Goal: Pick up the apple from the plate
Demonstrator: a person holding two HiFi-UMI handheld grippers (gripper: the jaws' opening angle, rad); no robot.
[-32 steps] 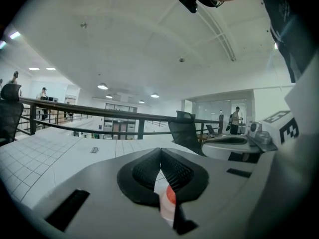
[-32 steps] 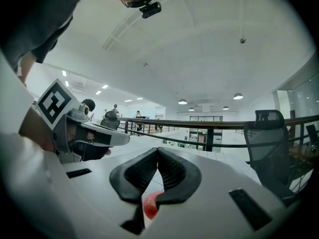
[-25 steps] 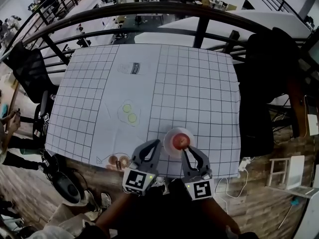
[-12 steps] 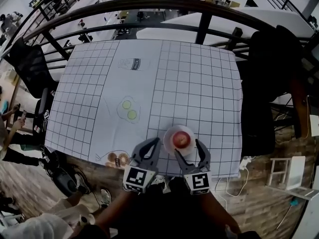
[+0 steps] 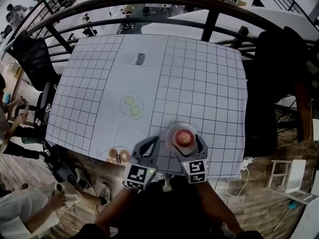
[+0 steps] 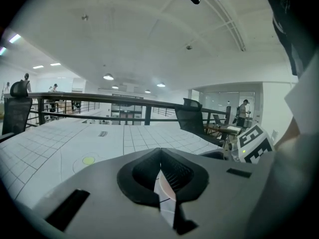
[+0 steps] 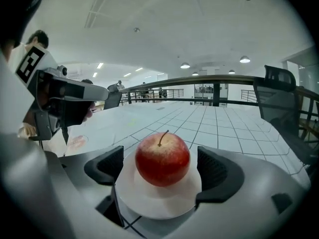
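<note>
Apple [image 5: 183,138] sits stem up on the small white plate [image 5: 171,132], at lower centre of the head view, near the front edge of the grid-marked table [image 5: 199,83]. Right gripper [image 5: 187,144]: its 2 jaws are opening and stand 1 on each side of the plate with the apple between them, and the pads [image 7: 215,169] are clear of the fruit; whether they touch the plate rim cannot be told. Left gripper [image 5: 151,144], just left of the plate: jaws together, nothing between them.
</note>
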